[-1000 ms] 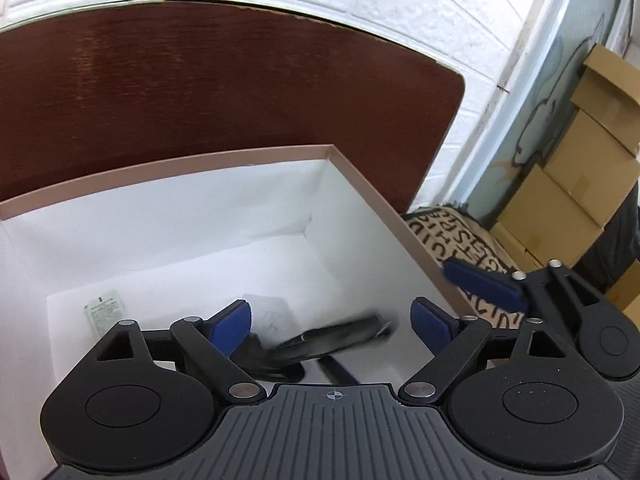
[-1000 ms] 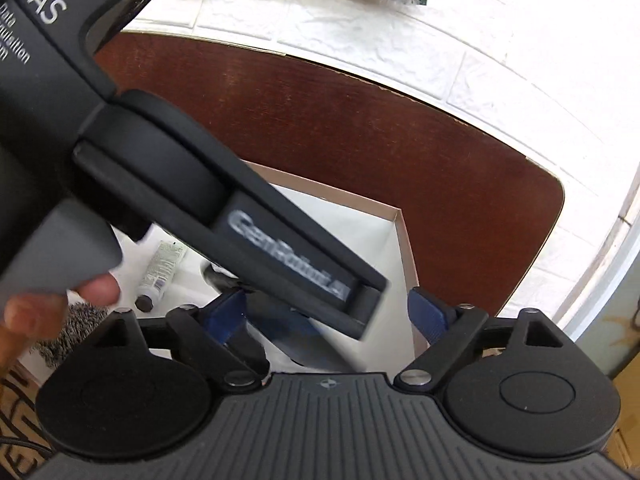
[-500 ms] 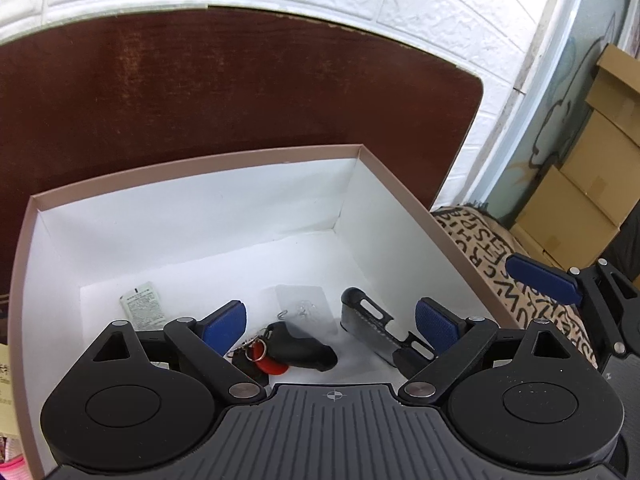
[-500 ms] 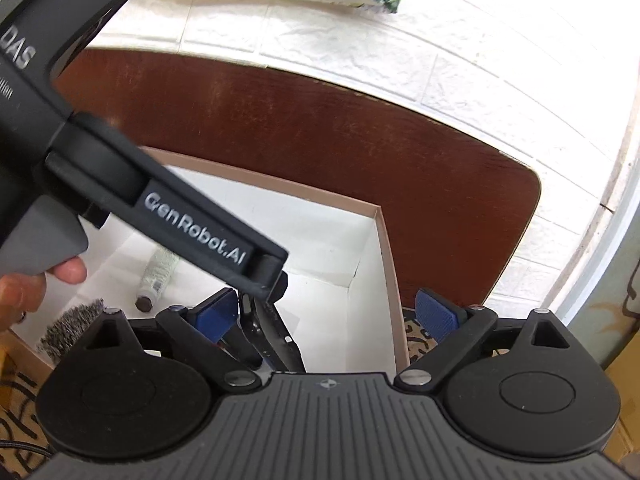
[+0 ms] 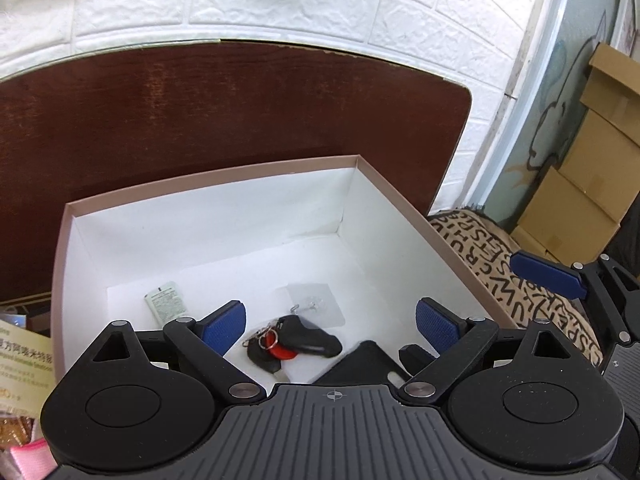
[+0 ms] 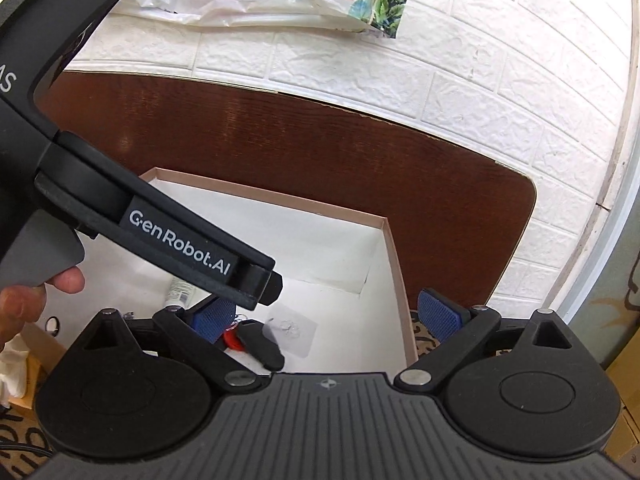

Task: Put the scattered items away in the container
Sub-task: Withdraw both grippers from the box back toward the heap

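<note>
- Tongs, left (image 5: pixel 328 322): jaws spread wide, nothing between the blue pads, held above the near part of the box (image 5: pixel 216 178).
- Tongs, right (image 6: pixel 328 316): jaws wide apart and just been opening further; nothing clamped. Left pad over the box, right pad outside its right wall.
- Box: pink rim, white inside, just ahead of and below both tongs, backed by a dark wooden board (image 5: pixel 240 112).
- Black key fob (image 5: pixel 308 338) with red tag (image 5: pixel 282 353) and ring lies on the box floor, between the left tongs' pads.
- Clear adhesive hook (image 5: pixel 310 304) just beyond the fob; small printed sachet (image 5: pixel 166 303) beyond the left pad.
- Flat black item (image 5: pixel 356 366) under the left tongs' body, partly hidden.
- Person's hand (image 6: pixel 24 304) grips the left tongs' handle.
</note>
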A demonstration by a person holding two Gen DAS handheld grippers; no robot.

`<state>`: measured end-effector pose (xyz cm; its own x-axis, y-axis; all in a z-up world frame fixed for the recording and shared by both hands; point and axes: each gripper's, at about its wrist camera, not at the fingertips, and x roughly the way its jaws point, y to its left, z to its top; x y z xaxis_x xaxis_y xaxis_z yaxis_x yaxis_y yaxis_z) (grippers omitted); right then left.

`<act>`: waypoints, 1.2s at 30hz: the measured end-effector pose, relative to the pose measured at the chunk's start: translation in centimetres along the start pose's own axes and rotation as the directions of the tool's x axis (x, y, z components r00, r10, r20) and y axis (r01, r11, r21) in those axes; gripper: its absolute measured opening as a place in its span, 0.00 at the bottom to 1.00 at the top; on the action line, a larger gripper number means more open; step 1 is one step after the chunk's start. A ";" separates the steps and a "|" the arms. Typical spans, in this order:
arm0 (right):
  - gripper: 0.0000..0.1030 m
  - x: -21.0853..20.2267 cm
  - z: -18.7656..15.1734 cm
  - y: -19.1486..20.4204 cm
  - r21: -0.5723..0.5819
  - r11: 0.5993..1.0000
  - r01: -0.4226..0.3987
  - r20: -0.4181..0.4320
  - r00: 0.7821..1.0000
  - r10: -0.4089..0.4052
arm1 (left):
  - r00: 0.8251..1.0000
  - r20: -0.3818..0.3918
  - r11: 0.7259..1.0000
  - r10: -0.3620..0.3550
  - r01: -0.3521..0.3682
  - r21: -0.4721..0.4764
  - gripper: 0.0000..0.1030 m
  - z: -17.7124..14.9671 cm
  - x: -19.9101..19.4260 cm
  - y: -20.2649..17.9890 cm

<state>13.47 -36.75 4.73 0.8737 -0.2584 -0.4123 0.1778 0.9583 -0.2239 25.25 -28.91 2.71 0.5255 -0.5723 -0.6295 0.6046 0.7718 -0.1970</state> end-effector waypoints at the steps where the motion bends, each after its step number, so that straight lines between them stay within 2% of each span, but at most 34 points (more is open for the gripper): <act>1: 0.96 -0.5 0.0 0.1 0.000 1.000 -0.003 0.003 1.000 0.003 | 1.000 0.003 1.000 0.001 -0.001 0.001 0.95 -0.2 -0.3 -0.1; 10: 0.98 -3.0 0.3 -0.1 0.028 0.999 -0.026 0.040 0.999 0.025 | 0.998 0.056 0.998 0.042 -0.045 0.051 0.95 -2.0 -4.1 -1.7; 16: 0.98 -5.5 -0.2 1.0 0.030 0.999 -0.038 0.048 0.998 0.037 | 0.988 0.114 0.989 0.108 -0.118 0.086 0.99 -4.2 -7.0 -2.8; 22: 0.99 -8.3 -0.9 3.5 0.028 0.998 -0.063 0.065 0.996 0.061 | 0.990 0.100 0.994 0.102 -0.105 0.030 0.99 -6.5 -9.6 -2.2; 25: 0.99 -9.4 -1.4 5.0 0.023 0.997 -0.076 0.073 0.995 0.074 | 0.986 0.110 0.992 0.123 -0.126 0.017 1.00 -7.9 -10.9 -1.9; 36: 1.00 -12.4 -2.9 11.1 0.009 0.982 -0.191 0.077 0.979 0.190 | 0.983 0.101 0.985 0.156 -0.148 -0.086 1.00 -13.6 -14.9 1.0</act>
<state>3.26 -23.24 4.79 0.9237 -0.0615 -0.3781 0.0115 0.9910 -0.1332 9.91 -15.85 1.65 0.6713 -0.4698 -0.5733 0.4666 0.8688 -0.1656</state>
